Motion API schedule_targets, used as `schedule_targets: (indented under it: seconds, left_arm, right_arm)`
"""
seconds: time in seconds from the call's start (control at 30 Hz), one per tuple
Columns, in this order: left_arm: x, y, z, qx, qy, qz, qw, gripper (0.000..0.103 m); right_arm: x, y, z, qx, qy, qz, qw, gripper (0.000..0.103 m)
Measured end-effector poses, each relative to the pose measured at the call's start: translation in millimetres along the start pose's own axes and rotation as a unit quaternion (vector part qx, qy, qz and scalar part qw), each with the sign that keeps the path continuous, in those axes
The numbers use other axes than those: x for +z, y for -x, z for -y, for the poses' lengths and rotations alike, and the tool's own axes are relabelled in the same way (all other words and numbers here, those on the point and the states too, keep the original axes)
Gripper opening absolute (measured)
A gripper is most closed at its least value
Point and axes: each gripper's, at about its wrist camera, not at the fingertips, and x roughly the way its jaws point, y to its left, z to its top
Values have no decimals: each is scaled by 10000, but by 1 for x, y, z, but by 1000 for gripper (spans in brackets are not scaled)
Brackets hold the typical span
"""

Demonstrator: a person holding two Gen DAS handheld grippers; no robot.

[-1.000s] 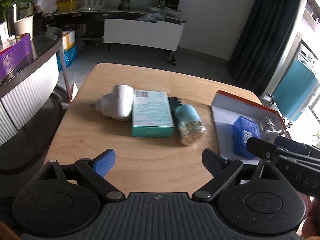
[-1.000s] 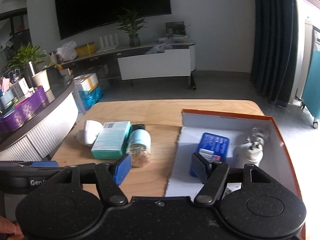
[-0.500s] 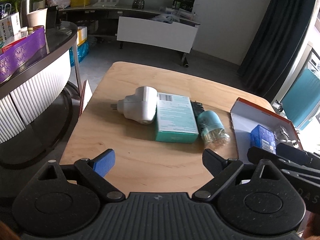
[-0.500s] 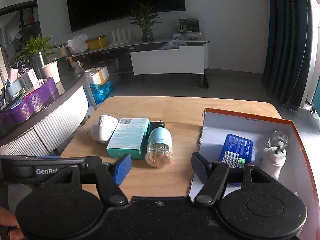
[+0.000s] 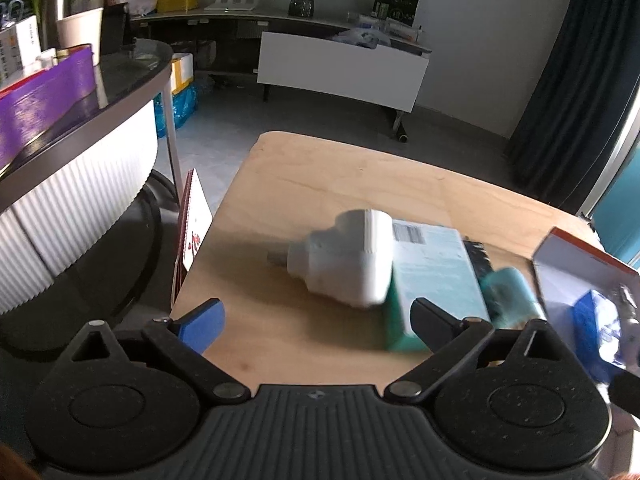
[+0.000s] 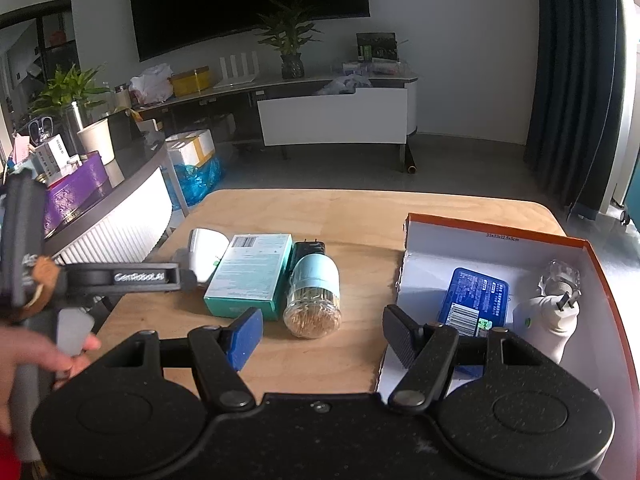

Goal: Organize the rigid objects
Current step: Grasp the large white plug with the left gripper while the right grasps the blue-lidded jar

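the left tool, its jaws just opened wider and empty, has moved closer to the white adapter lying just ahead on the tabletop, probably for a grab, while the right tool hangs open and empty.

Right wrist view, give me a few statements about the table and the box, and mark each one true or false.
1. The blue tin lies inside the orange-rimmed box. True.
2. The toothpick jar stands upright. False: it lies on its side, beside the teal carton.
3. The right gripper grips the jar. False: its jaws are open and empty.
4. A white plug adapter is in the box. True.
5. The left gripper has its jaws open, nothing between them. True.
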Motion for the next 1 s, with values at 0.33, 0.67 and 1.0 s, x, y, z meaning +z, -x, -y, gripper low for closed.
schedule_targets:
  seconds: [0.33, 0.67, 1.0]
  left_arm:
    - [10, -35, -6, -153, -165, 43, 9997, 103]
    - [10, -44, 0, -222, -532, 280, 9979, 88]
    - [7, -29, -1, -348, -546, 346, 9973, 85]
  right_arm:
    - [3, -24, 1, -34, 0, -104, 9999, 80]
    - [11, -63, -8, -7, 175, -363, 9992, 80]
    - [17, -102, -6, -53, 187, -689, 9974, 80]
